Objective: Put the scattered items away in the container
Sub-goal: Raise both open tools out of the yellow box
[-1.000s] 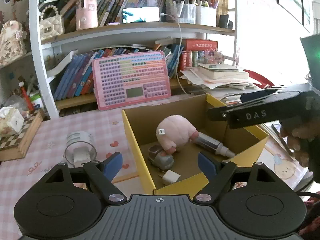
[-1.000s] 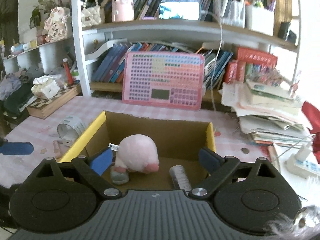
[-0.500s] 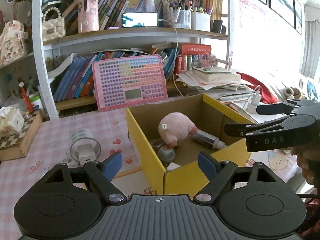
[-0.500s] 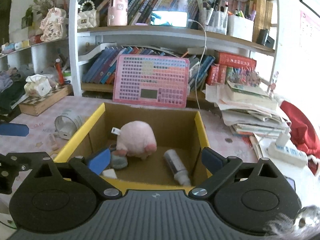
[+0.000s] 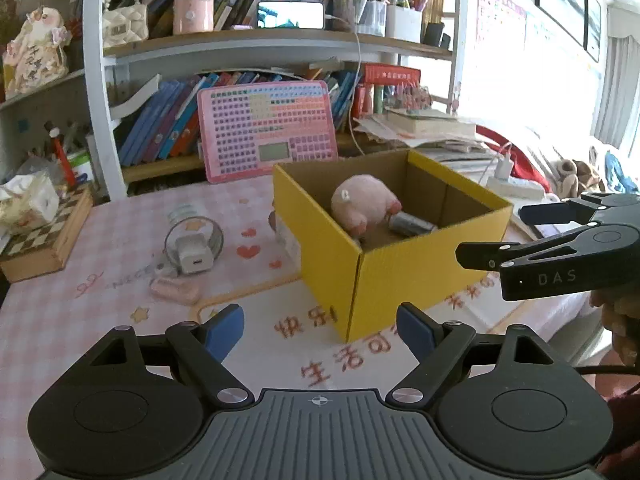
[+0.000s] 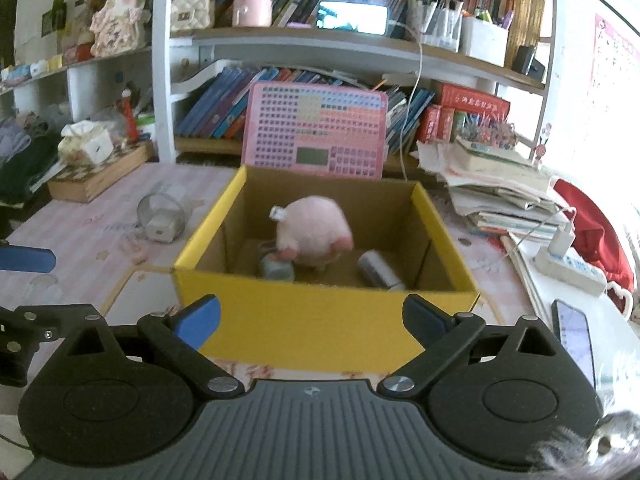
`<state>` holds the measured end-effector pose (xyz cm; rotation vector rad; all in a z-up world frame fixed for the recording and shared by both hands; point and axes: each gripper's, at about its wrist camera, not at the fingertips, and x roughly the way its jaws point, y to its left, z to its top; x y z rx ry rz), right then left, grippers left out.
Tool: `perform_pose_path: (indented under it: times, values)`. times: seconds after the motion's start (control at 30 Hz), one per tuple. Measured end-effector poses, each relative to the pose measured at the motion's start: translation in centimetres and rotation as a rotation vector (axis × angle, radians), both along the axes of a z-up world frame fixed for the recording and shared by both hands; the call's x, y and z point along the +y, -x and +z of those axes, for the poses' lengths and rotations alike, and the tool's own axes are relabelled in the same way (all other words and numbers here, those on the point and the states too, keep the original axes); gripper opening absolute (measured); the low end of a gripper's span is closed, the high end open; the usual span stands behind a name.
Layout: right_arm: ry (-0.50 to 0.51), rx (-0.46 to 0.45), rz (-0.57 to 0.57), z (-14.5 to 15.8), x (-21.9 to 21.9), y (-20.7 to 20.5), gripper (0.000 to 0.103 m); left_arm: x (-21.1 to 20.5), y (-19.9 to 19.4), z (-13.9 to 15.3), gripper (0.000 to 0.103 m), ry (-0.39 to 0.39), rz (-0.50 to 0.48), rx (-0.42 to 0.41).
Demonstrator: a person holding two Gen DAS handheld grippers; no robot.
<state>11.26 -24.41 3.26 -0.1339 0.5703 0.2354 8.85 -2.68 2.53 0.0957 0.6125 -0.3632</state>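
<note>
The table (image 5: pixel 100 320) carries a yellow box (image 6: pixel 320 320) holding a pink plush (image 6: pixel 312 232) and a tube (image 6: pixel 378 274). A charger (image 5: pixel 194 254) lies left of the box. Both the left gripper (image 5: pixel 320 330) and right gripper (image 6: pixel 314 314) are spread wide, empty.

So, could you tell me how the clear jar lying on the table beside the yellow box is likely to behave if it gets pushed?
The clear jar lies on its side, so a sideways nudge would probably roll it across the table. A white charger sits at its mouth and might slide out or block the roll. It looks thin-walled and likely light, perhaps slippery between claw pads.
</note>
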Motion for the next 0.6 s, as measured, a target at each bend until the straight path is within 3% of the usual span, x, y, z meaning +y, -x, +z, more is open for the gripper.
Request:
perform_pose_path:
  times: [0.6]
  values:
    - [-0.004,0.124,0.05,-1.8,5.4,3.7,0.098,4.4,3.2,-0.9,0.086,-0.023,0.016,0.053]
